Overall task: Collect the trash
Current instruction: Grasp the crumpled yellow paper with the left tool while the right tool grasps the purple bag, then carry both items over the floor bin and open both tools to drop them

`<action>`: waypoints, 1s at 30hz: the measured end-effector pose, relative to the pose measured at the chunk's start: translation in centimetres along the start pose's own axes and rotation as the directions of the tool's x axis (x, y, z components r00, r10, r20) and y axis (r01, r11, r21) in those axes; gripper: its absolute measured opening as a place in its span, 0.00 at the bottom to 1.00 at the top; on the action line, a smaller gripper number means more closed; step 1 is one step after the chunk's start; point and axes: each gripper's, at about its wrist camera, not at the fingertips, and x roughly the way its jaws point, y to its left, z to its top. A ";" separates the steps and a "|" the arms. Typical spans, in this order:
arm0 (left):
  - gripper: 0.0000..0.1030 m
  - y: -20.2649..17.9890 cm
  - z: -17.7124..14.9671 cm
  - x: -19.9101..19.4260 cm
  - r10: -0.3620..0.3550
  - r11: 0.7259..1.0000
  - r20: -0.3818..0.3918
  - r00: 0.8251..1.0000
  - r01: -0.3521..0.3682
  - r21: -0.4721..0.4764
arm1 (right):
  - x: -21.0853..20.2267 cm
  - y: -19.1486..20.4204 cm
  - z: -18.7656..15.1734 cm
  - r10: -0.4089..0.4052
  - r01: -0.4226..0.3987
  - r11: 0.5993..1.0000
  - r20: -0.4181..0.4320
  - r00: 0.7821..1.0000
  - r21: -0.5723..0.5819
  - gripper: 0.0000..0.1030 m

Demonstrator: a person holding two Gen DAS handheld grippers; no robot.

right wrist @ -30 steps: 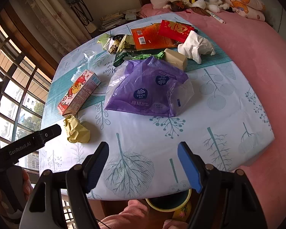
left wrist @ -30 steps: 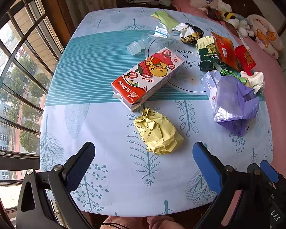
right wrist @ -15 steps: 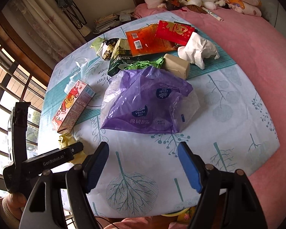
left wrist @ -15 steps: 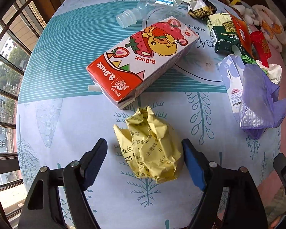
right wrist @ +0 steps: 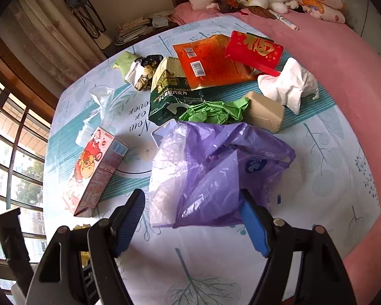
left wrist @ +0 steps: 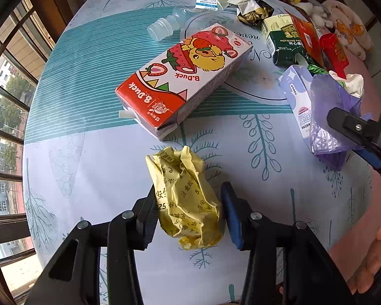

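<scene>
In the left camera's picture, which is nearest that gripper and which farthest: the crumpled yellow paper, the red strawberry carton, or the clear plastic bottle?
1. Crumpled yellow paper wad: between the left gripper's fingers, nearest.
2. Red strawberry-print drink carton: lying flat just beyond the wad, mid-table.
3. Clear plastic bottle: on its side at the far edge of the table, farthest.

On the table, the paper ball sits between the fingers of the left gripper, with the carton lying just behind it and the bottle behind the carton. To the right lies the plastic bag, its near end between the spread fingers of the right gripper. Behind the bag, a heap of wrappers, with the tissue at its right end.
</scene>
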 end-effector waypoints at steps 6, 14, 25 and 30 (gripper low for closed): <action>0.44 0.4 -1.2 -2.0 0.000 0.999 0.027 1.000 -0.001 0.034 | 3.8 1.5 0.2 -0.173 0.172 0.983 -0.017 0.985 -0.060 0.73; 0.44 0.8 -1.7 -4.0 -0.018 1.000 0.061 0.998 0.017 0.018 | 3.0 0.6 -0.3 -0.183 0.185 0.978 0.027 0.983 -0.101 0.29; 0.44 -0.9 -4.1 -8.5 -0.019 0.999 0.151 0.988 0.025 -0.035 | -3.2 -5.4 -2.4 0.129 -0.129 0.992 0.019 0.991 -0.017 0.11; 0.44 -3.0 -6.5 -10.9 -0.039 0.996 0.194 0.980 0.053 -0.067 | -6.5 -7.3 -4.4 0.223 -0.222 0.974 0.018 0.975 -0.046 0.09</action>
